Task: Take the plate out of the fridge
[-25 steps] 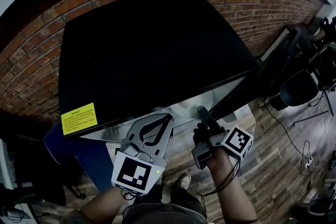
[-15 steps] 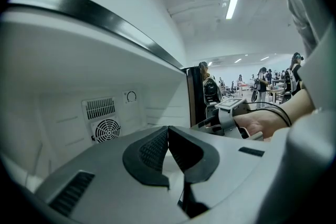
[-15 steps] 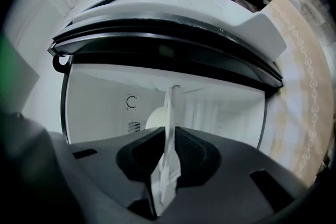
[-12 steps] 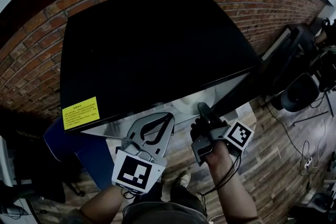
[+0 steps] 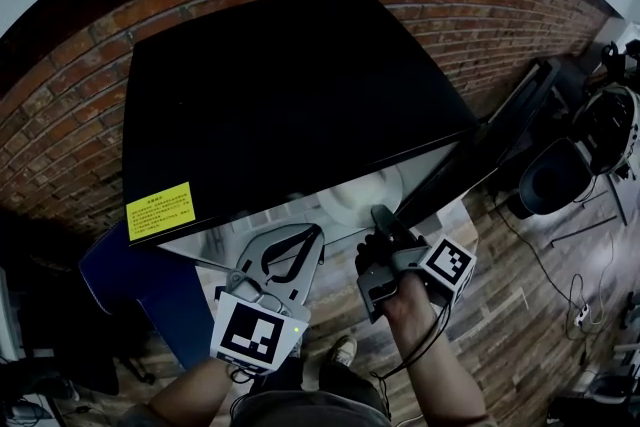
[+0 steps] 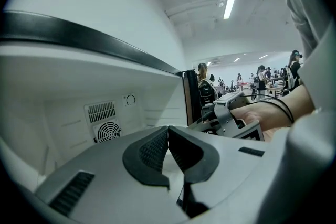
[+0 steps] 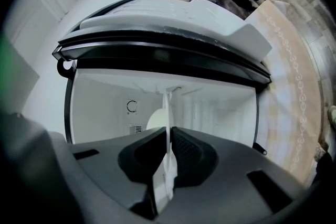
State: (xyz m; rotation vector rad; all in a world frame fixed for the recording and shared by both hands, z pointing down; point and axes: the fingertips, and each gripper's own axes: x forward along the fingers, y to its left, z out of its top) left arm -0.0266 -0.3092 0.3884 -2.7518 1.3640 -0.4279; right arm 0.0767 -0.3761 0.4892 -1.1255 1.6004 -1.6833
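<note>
Jaws of right gripper (image 7: 169, 134) clench the plate (image 7: 157, 119); the left gripper (image 6: 168, 131) is clenched empty.

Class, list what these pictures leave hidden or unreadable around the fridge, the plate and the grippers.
Fridge interior: head view, mostly hidden under the fridge top.
Face of the plate: right gripper view, nearly edge-on in the right gripper.
Print on the yellow label: head view, too small to read.
Fridge floor: left gripper view, covered by the left gripper body.
</note>
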